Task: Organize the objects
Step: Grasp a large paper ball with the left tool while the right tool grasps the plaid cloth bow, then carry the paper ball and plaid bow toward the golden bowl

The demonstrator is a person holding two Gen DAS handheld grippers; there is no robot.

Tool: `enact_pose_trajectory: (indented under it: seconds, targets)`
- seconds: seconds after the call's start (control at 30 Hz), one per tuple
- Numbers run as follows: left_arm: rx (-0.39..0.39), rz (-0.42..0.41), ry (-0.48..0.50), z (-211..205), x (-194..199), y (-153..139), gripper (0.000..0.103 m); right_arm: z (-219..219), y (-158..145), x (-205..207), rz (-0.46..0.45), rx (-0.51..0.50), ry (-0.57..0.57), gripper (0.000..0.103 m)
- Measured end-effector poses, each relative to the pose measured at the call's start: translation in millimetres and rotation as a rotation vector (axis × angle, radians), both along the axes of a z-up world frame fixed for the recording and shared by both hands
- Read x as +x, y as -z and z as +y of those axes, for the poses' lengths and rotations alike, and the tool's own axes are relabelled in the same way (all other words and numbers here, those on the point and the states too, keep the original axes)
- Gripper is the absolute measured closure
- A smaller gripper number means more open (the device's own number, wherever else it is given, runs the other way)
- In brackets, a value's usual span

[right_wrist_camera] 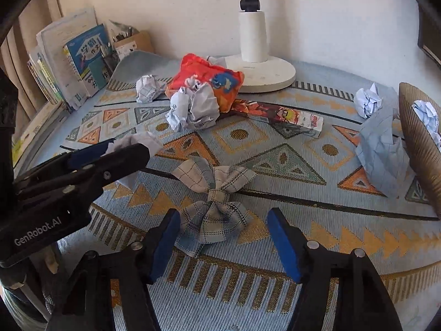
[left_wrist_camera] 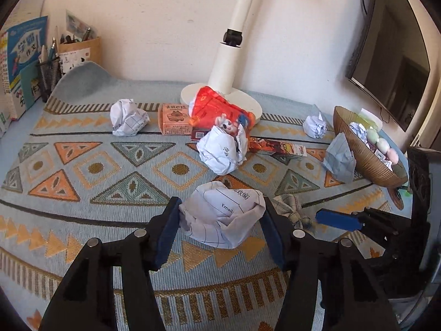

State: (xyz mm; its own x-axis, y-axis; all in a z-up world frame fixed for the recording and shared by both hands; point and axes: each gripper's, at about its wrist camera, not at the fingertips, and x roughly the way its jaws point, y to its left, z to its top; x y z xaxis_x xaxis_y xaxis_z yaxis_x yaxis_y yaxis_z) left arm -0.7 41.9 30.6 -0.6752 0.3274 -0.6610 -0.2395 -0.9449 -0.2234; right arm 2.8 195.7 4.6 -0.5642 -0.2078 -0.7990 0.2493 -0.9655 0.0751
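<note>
- Your left gripper [left_wrist_camera: 220, 218] clamps a crumpled paper ball [left_wrist_camera: 224, 215] on the patterned cloth [left_wrist_camera: 82, 220].
- Your right gripper [right_wrist_camera: 223, 237] stands apart around the plaid bow [right_wrist_camera: 212, 204]; only the left pad [right_wrist_camera: 165, 242] touches it.

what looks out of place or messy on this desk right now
Crumpled paper balls litter the patterned mat, such as one near the back and one mid-mat. A red snack bag slumps against the lamp base, and the woven bowl sits tilted with paper inside.
</note>
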Motion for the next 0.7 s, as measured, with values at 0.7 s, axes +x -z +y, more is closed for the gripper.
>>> enact_pose_trajectory:
  seconds: [0.7]
  targets:
    - [-0.163,-0.039,0.008,1,24,10,0.047,81,-1,26,0.002,-0.095,0.124,0.044]
